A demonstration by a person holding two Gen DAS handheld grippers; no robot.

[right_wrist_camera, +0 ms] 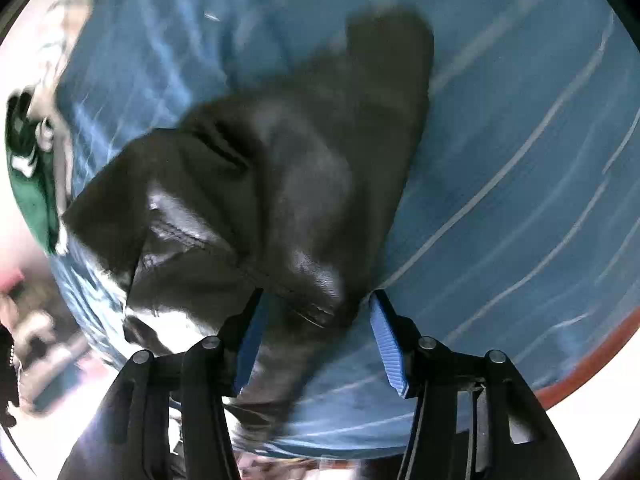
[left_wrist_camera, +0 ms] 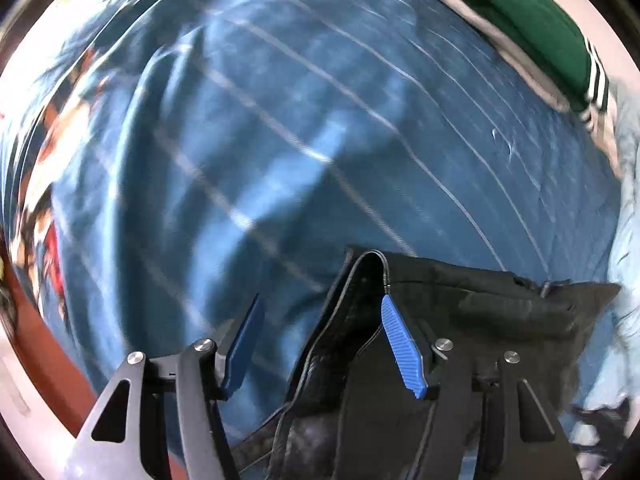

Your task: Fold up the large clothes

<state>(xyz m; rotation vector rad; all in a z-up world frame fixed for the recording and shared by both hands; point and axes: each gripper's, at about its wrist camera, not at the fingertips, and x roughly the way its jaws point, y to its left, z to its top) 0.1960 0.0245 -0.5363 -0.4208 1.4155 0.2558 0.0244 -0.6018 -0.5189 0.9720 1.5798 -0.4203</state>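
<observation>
A black leather jacket [right_wrist_camera: 256, 184] lies on a blue bedspread with thin white lines [right_wrist_camera: 520, 160]. In the right wrist view it fills the middle, with a sleeve reaching to the top, and one edge passes between my right gripper's [right_wrist_camera: 316, 300] spread blue fingers. In the left wrist view the jacket [left_wrist_camera: 460, 320] sits low and right, and a folded edge rises against the right blue finger [left_wrist_camera: 400, 344] of my left gripper [left_wrist_camera: 320, 312]. Both grippers stand open. Both views are blurred by motion.
A folded green garment with white stripes [left_wrist_camera: 532, 28] lies at the bedspread's far right in the left view and at the left edge in the right view [right_wrist_camera: 32, 184]. A light blue cloth [left_wrist_camera: 628, 240] is at the right. A red-brown bed edge [right_wrist_camera: 592, 364] runs along the bedspread.
</observation>
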